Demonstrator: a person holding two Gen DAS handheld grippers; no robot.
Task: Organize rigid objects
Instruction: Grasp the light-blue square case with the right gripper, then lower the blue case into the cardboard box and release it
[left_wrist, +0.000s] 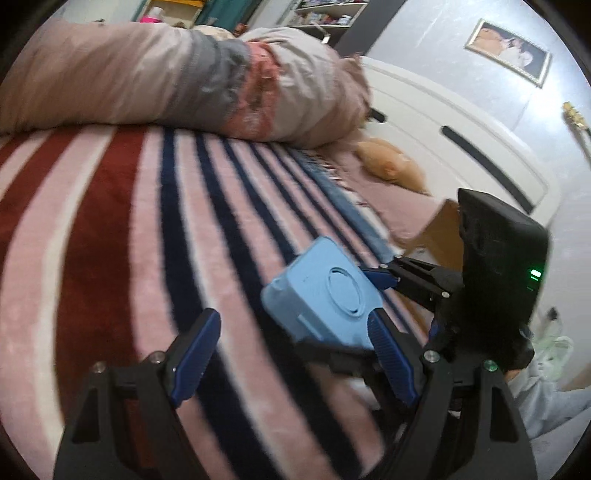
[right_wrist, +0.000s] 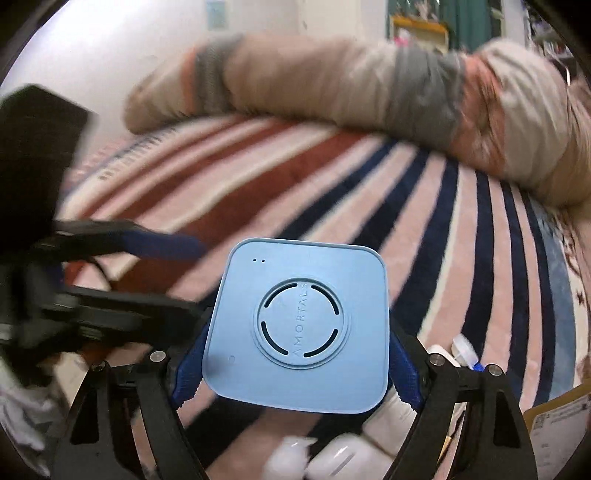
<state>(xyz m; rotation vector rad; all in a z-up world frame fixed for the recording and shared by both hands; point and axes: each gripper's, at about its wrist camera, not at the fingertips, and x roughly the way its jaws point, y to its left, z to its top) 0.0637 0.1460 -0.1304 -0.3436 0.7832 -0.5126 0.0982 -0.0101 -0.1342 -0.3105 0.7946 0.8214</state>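
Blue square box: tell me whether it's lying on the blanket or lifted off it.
Lifted. The blue square box sits between the right gripper jaws, tilted, with the striped blanket visible beneath its edges.

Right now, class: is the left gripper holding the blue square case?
No. The left gripper stands open over the striped blanket; the blue square case sits between the right gripper's fingers.

A home bedroom — striped blanket (left_wrist: 122, 229), rolled quilt (left_wrist: 177, 74), framed photo (left_wrist: 508, 51).

We see a light blue square box (right_wrist: 295, 328) with a ring pattern. Our blanket (left_wrist: 110, 229) is striped pink, red, white and navy. Gripper pads (left_wrist: 195, 350) are dark blue.
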